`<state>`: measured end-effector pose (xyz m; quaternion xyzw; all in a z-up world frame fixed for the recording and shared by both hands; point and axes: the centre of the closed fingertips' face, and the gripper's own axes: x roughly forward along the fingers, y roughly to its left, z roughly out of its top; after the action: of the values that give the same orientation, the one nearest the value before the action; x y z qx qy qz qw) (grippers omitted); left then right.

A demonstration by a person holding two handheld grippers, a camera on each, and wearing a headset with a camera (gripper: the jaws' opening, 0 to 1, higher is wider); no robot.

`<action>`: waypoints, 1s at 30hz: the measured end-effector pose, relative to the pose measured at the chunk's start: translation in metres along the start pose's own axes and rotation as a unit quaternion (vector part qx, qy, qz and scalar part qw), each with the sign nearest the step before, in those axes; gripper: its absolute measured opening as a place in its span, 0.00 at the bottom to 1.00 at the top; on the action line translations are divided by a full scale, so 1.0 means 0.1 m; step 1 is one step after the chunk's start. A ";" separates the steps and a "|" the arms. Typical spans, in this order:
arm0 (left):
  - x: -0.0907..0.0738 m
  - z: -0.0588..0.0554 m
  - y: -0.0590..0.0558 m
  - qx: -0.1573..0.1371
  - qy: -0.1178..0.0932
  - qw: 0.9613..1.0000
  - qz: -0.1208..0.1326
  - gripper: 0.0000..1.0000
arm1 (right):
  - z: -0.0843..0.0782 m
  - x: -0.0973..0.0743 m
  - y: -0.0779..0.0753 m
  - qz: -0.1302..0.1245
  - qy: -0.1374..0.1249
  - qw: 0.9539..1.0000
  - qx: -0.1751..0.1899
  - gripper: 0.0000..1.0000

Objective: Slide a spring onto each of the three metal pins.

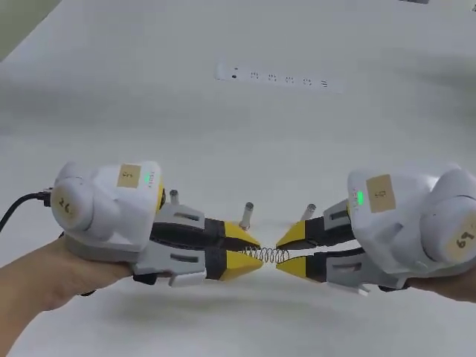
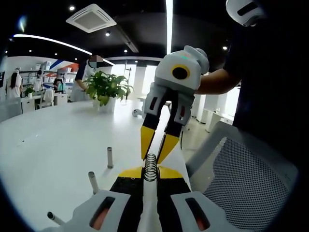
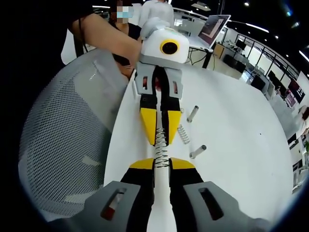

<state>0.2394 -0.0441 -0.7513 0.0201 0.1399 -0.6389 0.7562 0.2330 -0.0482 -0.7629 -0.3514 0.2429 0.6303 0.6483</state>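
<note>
left gripper (image 1: 258, 254) level, pointing right, clenched on one end of spring (image 1: 268, 256) | right gripper (image 1: 278, 256) level, facing it tip to tip, clenched on other end | spring held above table (image 1: 223, 149), near middle pin (image 1: 247, 214)

White table (image 1: 104, 119): a white power strip (image 1: 277, 77) lies flat toward its far edge, sockets facing up. A grey mesh chair (image 2: 241, 169) stands just beside the table's near edge. A potted green plant (image 2: 107, 89) stands at the table's far end. One person (image 2: 89, 72) stands behind the plant and another (image 2: 14, 84) stands further off. A ceiling air-conditioning cassette (image 2: 91, 18) is mounted overhead. An open laptop screen (image 3: 212, 29) stands past the far edge; whether it is on the same table cannot be told.
</note>
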 end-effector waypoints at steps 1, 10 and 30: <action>0.00 0.00 0.00 0.000 0.000 1.000 0.000 0.01 | 0.00 0.00 0.00 0.000 0.000 1.000 0.001 0.08; 0.01 0.01 0.01 -0.005 -0.006 1.000 0.002 0.01 | 0.02 -0.06 -0.03 -0.009 0.008 1.000 0.000 0.06; 0.10 -0.15 -0.01 0.004 0.016 1.000 -0.001 0.00 | 0.16 -0.11 -0.02 0.007 0.004 1.000 0.010 0.05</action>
<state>0.2373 -0.0501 -0.7683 0.0327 0.1496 -0.6400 0.7530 0.2315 -0.0431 -0.7436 -0.3455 0.2539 0.6310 0.6466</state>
